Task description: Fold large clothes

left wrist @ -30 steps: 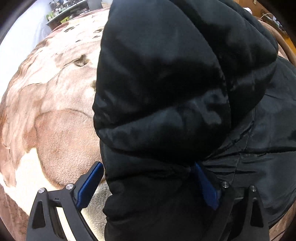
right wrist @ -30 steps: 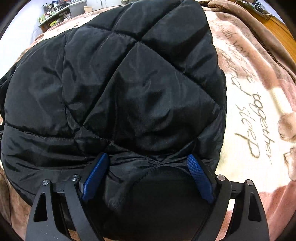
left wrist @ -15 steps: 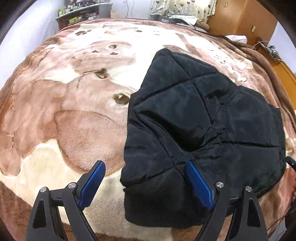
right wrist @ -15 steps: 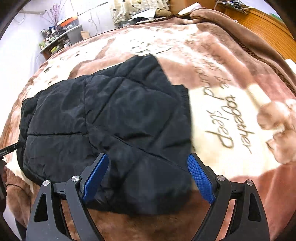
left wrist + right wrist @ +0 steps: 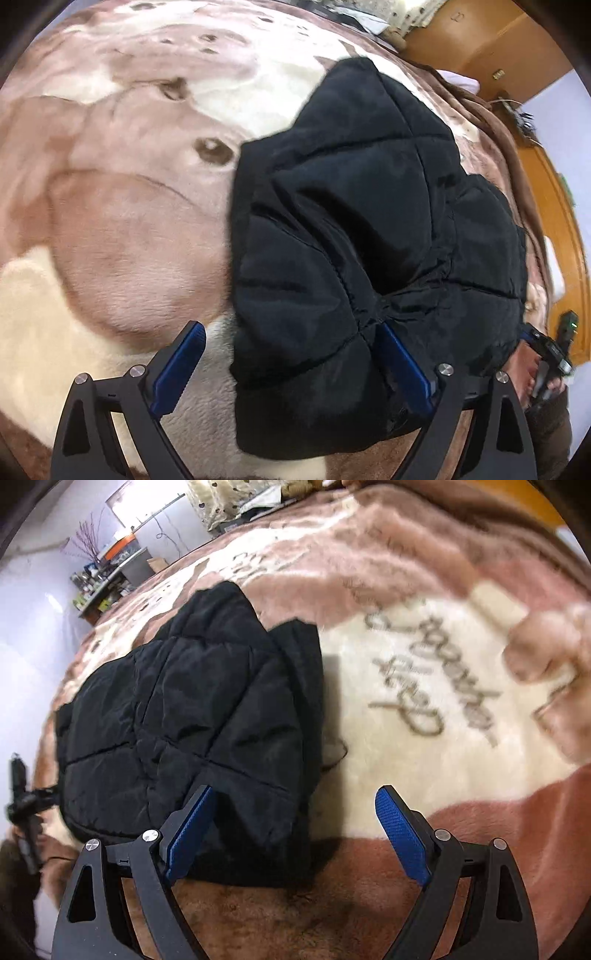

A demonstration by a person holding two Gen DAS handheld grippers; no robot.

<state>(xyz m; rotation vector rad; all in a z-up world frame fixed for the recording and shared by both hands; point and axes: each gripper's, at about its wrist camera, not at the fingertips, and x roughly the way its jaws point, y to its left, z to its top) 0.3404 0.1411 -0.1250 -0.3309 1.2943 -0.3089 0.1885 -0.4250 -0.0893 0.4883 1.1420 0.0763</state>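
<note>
A: Jacket (image 5: 192,720) lies folded on the blanket (image 5: 424,664), running from lower centre to upper left of the right view.

B: Right gripper (image 5: 293,834) spread, empty. Left gripper (image 5: 291,369) spread, straddling its near edge; left is nearer.

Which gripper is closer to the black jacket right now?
Left. The left gripper straddles the black jacket's near edge, fingers open; the right gripper sits off its corner, mostly over the blanket.

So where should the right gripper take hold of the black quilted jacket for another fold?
Probably the near right corner of the black quilted jacket, approached from the bare blanket side. That edge lies thick and free, and the open right gripper already sits beside it.
</note>
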